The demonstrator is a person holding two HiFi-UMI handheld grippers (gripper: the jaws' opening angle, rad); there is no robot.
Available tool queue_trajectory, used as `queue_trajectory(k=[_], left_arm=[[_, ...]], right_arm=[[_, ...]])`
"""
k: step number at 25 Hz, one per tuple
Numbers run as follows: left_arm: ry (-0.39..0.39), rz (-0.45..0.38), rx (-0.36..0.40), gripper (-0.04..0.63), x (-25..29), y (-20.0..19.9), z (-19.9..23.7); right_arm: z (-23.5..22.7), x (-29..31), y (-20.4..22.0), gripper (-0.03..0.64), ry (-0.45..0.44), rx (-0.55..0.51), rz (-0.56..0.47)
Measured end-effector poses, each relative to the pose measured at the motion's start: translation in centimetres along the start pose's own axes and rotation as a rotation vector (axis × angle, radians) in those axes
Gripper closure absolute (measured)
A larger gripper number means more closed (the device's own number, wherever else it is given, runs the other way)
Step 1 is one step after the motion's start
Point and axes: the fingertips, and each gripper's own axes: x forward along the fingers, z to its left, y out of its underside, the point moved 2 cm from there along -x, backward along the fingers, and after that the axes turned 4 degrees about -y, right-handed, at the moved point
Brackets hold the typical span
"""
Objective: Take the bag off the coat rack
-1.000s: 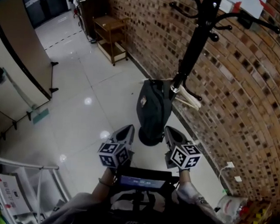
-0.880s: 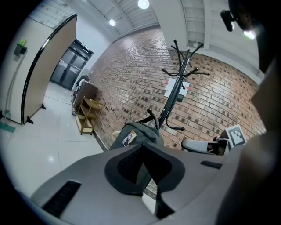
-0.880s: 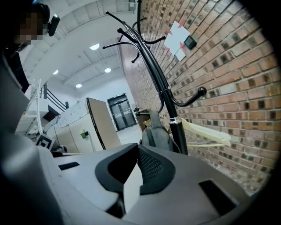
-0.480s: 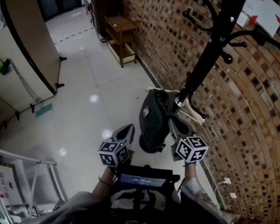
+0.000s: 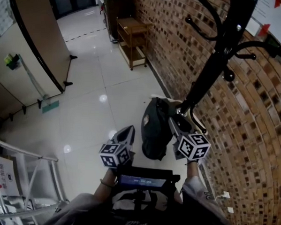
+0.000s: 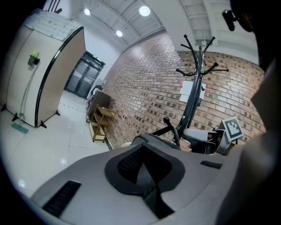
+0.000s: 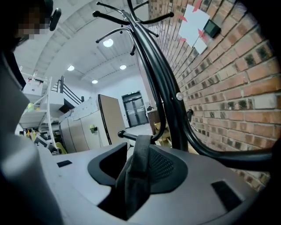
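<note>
A dark backpack point(image 5: 154, 129) hangs by its strap from a low hook of the black coat rack point(image 5: 213, 66). My right gripper point(image 5: 174, 122) is at the bag's top, right by the pole. In the right gripper view its jaws are opening. The bag's strap point(image 7: 139, 162) runs between them, lying against the right pad with a gap on the left, and goes up to the knobbed hook point(image 7: 127, 135). My left gripper point(image 5: 127, 131) is shut and empty, a little left of the bag. From it I see the bag's top point(image 6: 153, 139) and the rack point(image 6: 193, 96).
The brick wall point(image 5: 252, 139) runs close behind the rack on the right. A wooden shelf cart point(image 5: 134, 43) stands further along that wall. A beige partition point(image 5: 36, 47) is at the left and a metal railing point(image 5: 34, 174) at the lower left. Glossy white floor lies between.
My right gripper has moved forward from beside the bag up to its top at the hook. The left gripper has stayed where it was.
</note>
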Motion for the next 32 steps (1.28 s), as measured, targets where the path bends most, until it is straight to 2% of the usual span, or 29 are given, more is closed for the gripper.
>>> queue_trajectory(k=[7, 12, 15, 18, 21, 25, 28, 32], left_arm=[[-0.054, -0.024, -0.013, 0.588, 0.6, -0.6, 0.4], [-0.075, -0.041, -0.009, 0.588, 1.2, -0.6, 0.4], [-0.087, -0.038, -0.007, 0.588, 1.2, -0.6, 0.6], [-0.106, -0.042, -0.013, 0.588, 1.0, -0.7, 1.0], [-0.126, -0.047, -0.021, 0.588, 0.7, -0.7, 1.5], [-0.146, -0.048, -0.021, 0.588, 0.6, -0.5, 2.5], [-0.157, -0.040, -0.030, 0.588, 0.5, -0.7, 2.5], [-0.164, -0.035, -0.022, 0.588, 0.8, -0.6, 2.7]], right_arm=[[0.1, 2.1, 0.6, 0.403, -0.064, -0.021, 0.088], [-0.5, 3.4, 0.9, 0.403, -0.114, 0.067, 0.103], [-0.3, 4.2, 1.0, 0.403, -0.184, 0.132, 0.102], [0.1, 4.7, 1.1, 0.405, -0.240, 0.144, 0.111], [-0.1, 4.8, 1.1, 0.486, -0.241, 0.134, 0.117], [0.3, 4.6, 0.9, 0.506, -0.254, 0.117, 0.113], [0.8, 4.3, 0.5, 0.517, -0.283, 0.101, 0.065], [0.9, 4.2, 0.2, 0.522, -0.309, 0.141, 0.033]])
